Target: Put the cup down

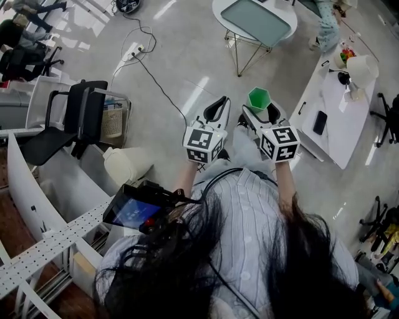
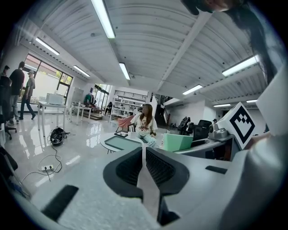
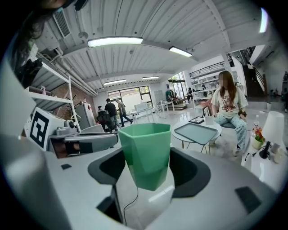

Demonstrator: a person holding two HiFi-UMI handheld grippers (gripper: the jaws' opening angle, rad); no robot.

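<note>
Room: glossy floor [image 1: 181,56]; round worktop [image 1: 288,14] at 1 o'clock.
Cup: green cup [image 3: 145,152], upright, pinched in right gripper [image 1: 260,115] jaws.
Left gripper [image 2: 144,166]: jaws pressed together.

The head view looks steeply down on the left gripper [image 1: 217,106] and right gripper [image 1: 260,107]. Each gripper view looks level along its jaws from close behind. All three share the round table [image 1: 292,14].

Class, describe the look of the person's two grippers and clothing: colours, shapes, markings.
Left gripper and right gripper match: pale grey bodies, black ribbed pads, each carrying a white cube with black square markers. The person wears a light striped shirt.
</note>
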